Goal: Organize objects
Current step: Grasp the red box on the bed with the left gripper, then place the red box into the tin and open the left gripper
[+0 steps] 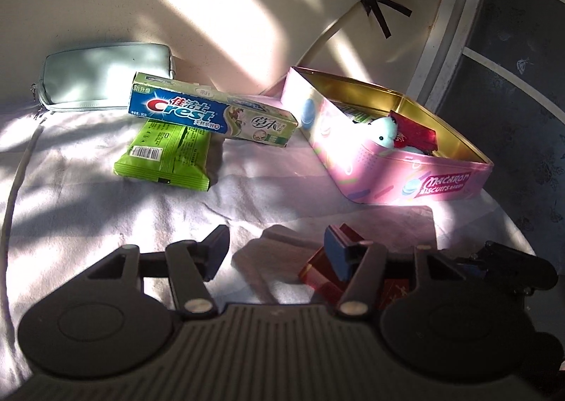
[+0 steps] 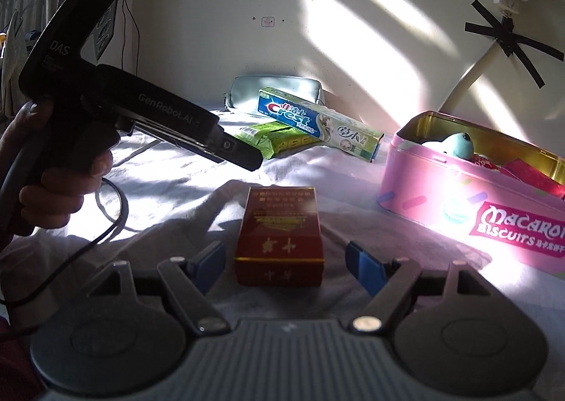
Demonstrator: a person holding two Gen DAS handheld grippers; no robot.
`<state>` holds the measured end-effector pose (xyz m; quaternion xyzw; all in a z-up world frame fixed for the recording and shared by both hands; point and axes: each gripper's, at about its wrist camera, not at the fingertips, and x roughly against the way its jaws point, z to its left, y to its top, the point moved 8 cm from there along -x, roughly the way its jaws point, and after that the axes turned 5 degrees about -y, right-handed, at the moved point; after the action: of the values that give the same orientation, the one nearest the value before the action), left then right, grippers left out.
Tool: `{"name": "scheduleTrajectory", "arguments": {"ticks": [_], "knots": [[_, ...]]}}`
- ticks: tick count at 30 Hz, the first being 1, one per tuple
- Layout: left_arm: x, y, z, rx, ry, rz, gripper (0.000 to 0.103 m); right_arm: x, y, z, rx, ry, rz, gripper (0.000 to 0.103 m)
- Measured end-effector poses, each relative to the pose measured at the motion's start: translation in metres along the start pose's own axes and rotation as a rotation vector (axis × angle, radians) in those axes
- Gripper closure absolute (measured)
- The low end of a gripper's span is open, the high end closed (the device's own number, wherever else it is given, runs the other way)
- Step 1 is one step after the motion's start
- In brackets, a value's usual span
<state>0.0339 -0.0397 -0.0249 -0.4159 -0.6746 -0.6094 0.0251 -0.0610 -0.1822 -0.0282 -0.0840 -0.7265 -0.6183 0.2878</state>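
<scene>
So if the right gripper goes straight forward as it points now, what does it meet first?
Most likely the red box. It lies on the white cloth directly ahead of the open right gripper, its near end already level with the fingers. The Crest toothpaste box lies farther behind, though depth is hard to judge.

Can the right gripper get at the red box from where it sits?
Probably yes: the right gripper is open, the red box lies between its fingers on the cloth, nothing in between.
</scene>
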Motion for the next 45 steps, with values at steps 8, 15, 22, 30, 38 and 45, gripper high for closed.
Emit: {"name": "scheduleTrajectory", "arguments": {"ticks": [8,15,22,30,38,45], "knots": [[0.003,-0.003,0.029,-0.028,0.309,-0.004,0.037,-0.007,-0.003,-0.001,-0.023,-0.002,0.030,0.025],[0.002,-0.019,0.049,0.042,0.373,0.041,0.037,-0.009,-0.005,0.000,-0.014,-0.020,0.046,0.025],[0.002,-0.019,0.049,0.031,0.390,0.038,0.037,-0.012,-0.006,-0.001,-0.005,-0.041,0.063,0.026],[-0.001,-0.010,0.042,0.043,0.321,0.039,0.037,0.002,-0.005,-0.048,-0.117,-0.179,0.028,0.028],[-0.028,-0.007,0.002,0.049,0.132,0.095,0.028,-0.010,0.002,-0.022,-0.031,-0.104,0.040,0.025],[-0.044,-0.008,-0.035,-0.068,0.069,0.137,0.103,-0.030,0.005,-0.022,-0.060,-0.071,0.052,0.047]]}}
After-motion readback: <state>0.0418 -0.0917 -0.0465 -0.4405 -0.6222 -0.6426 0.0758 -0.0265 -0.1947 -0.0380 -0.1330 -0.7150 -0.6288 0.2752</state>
